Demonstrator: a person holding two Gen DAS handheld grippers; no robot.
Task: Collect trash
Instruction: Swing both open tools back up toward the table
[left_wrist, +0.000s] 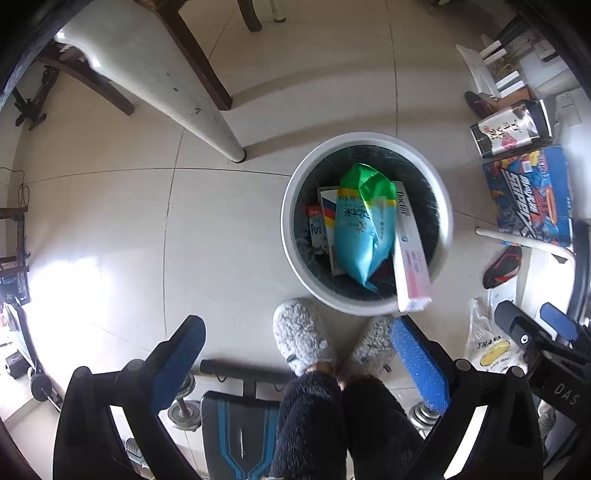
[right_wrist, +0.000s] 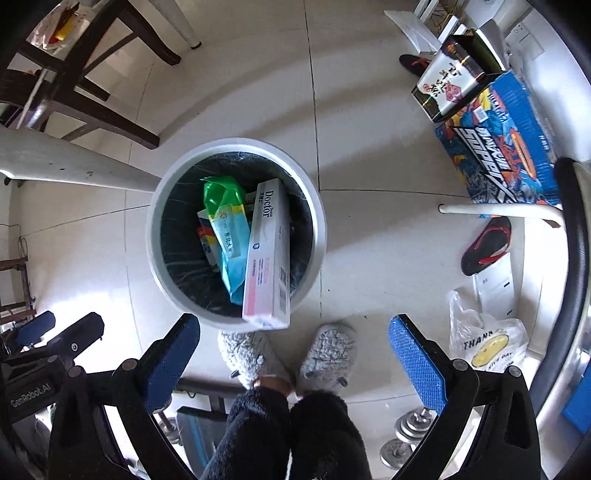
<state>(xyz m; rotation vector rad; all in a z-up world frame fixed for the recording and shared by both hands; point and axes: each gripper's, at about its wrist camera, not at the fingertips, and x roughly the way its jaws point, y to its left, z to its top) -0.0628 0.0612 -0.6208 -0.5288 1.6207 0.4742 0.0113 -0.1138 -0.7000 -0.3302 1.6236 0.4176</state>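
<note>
Above the bin holding a white box, both the left gripper and the right gripper hang spread and empty.

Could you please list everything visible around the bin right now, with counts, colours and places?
round grey waste bin: one, dark liner, on the tiled floor.
long white and pink toothpaste box: one, leaning inside the bin, end over the rim.
green and blue plastic bag: one, in the bin.
small printed cartons: at least two, under the bag.
blue comic-print box: one, floor, upper right.
black and red flip-flop: one, beside it.
clear plastic bag with yellow print: one, lower right.
fluffy grey slippers: two, on the person's feet.
left gripper: jaws open, empty.
right gripper: jaws open, empty.
</note>
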